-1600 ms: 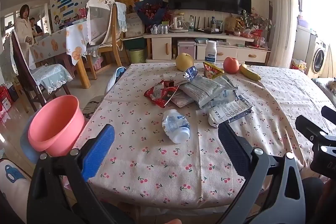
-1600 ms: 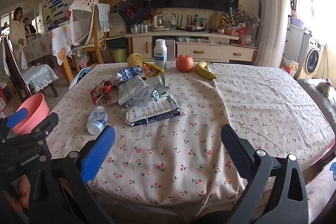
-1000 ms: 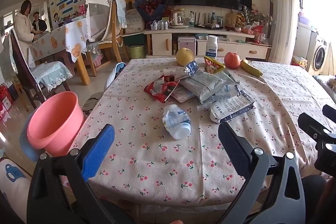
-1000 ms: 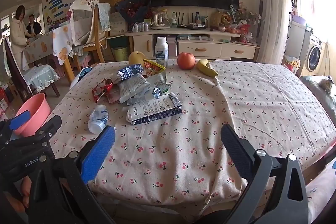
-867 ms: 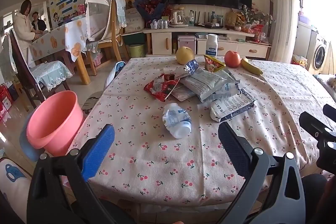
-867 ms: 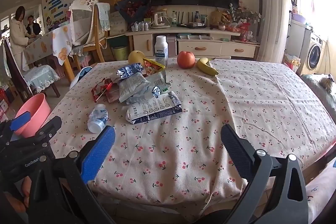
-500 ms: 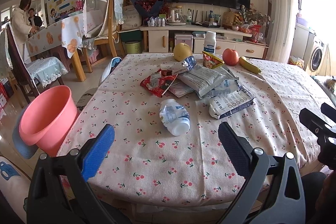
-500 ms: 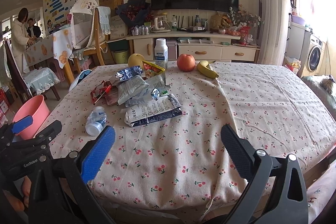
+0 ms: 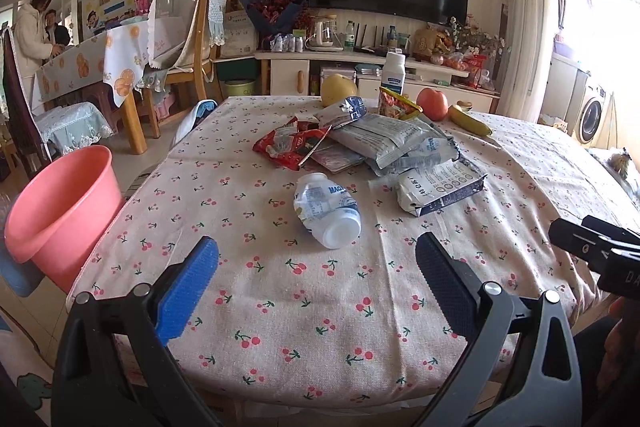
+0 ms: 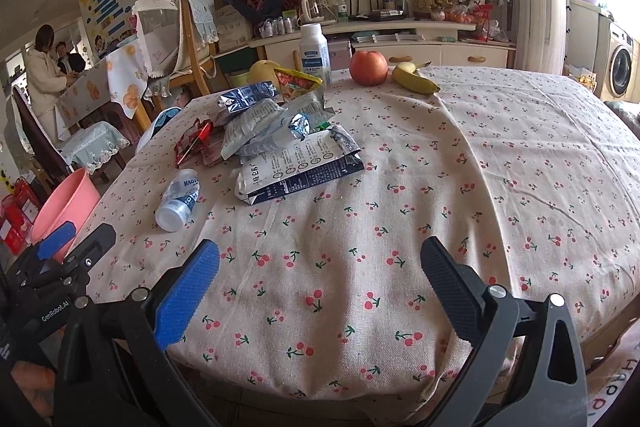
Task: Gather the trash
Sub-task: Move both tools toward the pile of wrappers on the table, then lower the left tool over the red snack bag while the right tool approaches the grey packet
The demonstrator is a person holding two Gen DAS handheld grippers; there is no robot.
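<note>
Looking from the left, I see a pink plastic bucket (image 9: 60, 211) standing off the table's left edge. My left gripper (image 9: 316, 279) hangs spread wide and empty over the near edge of the cherry-print tablecloth (image 9: 280, 307). Just beyond it lies a small white bottle (image 9: 326, 209) on its side, its label reading "MAG" before it curves out of sight. Farther back, a red snack wrapper (image 9: 290, 145) touches the heap of silvery pouches (image 9: 384, 139). On the heap's near right side lies a flattened white-and-navy carton (image 10: 300, 167) printed with small round icons; its characters are too small for me to read. At the far edge stand a pear (image 9: 338, 89), a white bottle with a blue label (image 10: 315, 53), an apple (image 10: 368, 67) and a banana (image 10: 414, 79). My right gripper (image 10: 320, 287) is likewise spread and holds nothing, over bare cloth right of the trash. Beside it, the other tool's body reads "GenRobot.AI".
</note>
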